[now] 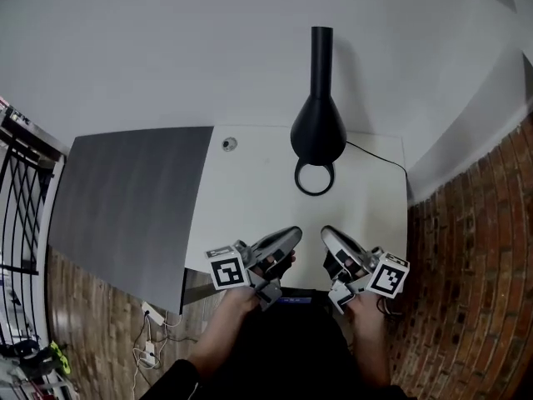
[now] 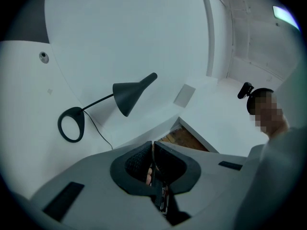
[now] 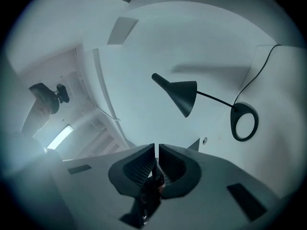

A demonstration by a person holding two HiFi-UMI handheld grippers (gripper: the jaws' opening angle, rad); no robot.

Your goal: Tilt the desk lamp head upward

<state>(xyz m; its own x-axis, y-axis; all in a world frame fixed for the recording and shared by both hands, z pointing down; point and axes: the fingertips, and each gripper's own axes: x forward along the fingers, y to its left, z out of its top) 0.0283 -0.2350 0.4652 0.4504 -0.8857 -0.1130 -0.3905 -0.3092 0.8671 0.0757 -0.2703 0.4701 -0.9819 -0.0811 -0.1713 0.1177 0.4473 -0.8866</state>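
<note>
Left claw [image 1: 290, 238] and right claw [image 1: 330, 237] — both pinched shut, empty — hover side by side over the near edge of the desk [image 1: 250, 198]. The lamp [image 1: 317, 132] stands at 12 o'clock, well apart. Its head [image 2: 128, 95] looks light, rigid and smooth on a stiff joint — grip the narrow neck, probably bracing the ring base [image 1: 315, 176].

Head view: lamp head [image 1: 317, 127] hides its arm [image 2: 97, 103]; round desk bit [image 1: 229, 144] – can't ID.
</note>
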